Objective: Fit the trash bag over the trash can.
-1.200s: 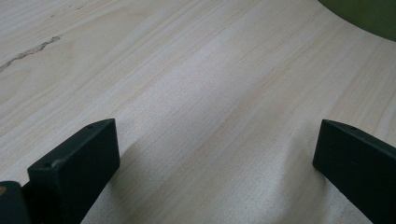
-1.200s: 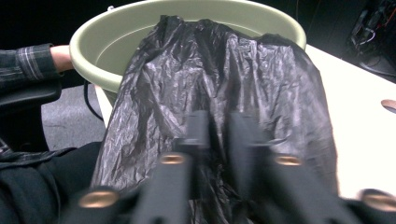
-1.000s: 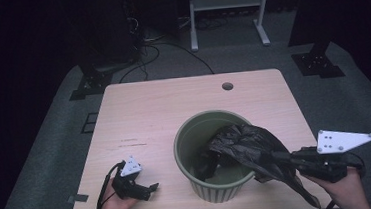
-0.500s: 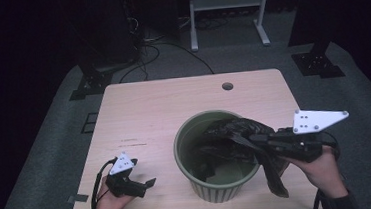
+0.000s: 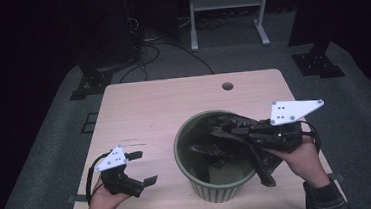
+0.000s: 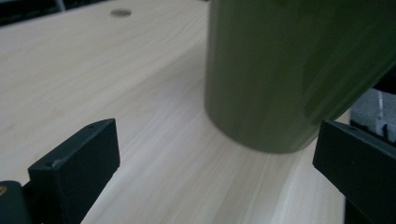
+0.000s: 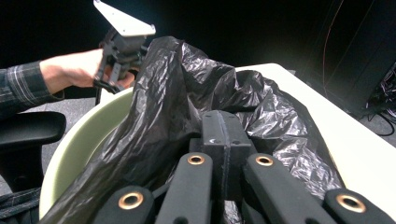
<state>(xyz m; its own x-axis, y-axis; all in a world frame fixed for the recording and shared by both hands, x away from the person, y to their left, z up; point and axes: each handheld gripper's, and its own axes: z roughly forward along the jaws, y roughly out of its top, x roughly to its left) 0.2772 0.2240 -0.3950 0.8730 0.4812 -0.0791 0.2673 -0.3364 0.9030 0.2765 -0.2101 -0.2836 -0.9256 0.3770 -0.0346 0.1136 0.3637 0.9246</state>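
Near the lower middle of the high view, a green waste bin [image 5: 217, 157] stands upright on the wooden counter [image 5: 173, 105], close to the counter's near edge. A black plastic bag [image 5: 226, 131] lies partly inside the bin and hangs over its right rim. The right tongs [image 5: 235, 129], at the right of the frame, are clenched on the bag over that rim. In the right gripper view the two jaws are pressed together with the crinkled bag [image 7: 187, 93] bunched around them, and the pale inside wall of the bin [image 7: 88, 135] curves at the left.

The left tongs [image 5: 141, 167] are at the lower left of the high view, near the counter's near left corner and well apart from the bin. Their jaws are spread wide with nothing between them. In the left gripper view the bin's side [image 6: 289, 70] shows between the two jaws, farther off.

The upper half of the counter is bare wood, with a small round hole [image 5: 227, 86] near its far edge.
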